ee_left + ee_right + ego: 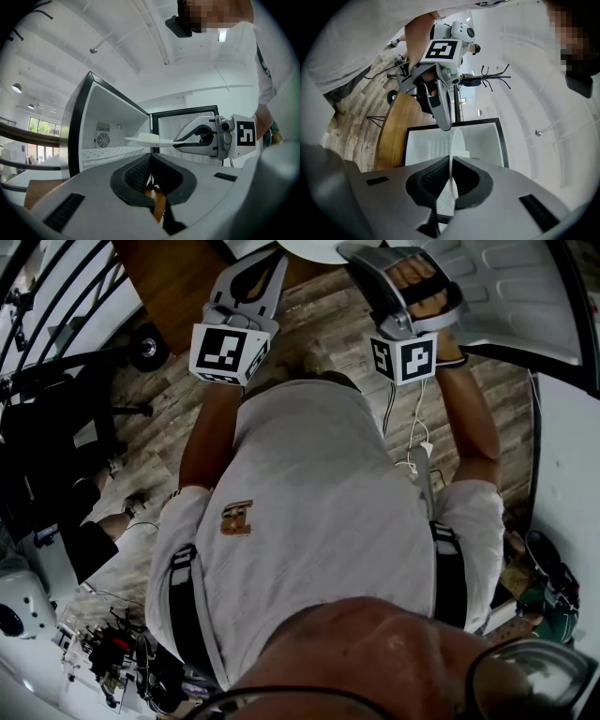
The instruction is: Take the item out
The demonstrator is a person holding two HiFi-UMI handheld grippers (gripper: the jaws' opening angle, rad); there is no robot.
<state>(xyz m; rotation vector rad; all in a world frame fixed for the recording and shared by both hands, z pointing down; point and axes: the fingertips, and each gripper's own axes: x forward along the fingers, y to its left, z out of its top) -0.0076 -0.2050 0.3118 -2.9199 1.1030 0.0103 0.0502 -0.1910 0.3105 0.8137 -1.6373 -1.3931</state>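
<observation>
Left gripper [150, 161] sits closed and empty, facing the open white appliance [110, 126]. Ahead and to its right, at the appliance's mouth, is the white plate [146, 139], its rim pinched tight in the right gripper [450, 165]. It's likely stiff, slick and breakable, so a deep rim hold kept level suits it.

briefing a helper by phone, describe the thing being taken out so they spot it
Find the open white box. Just before its opening, the right claw pinches a thin white plate held level. Unlike anything nearby, it carries a small pale block.
</observation>
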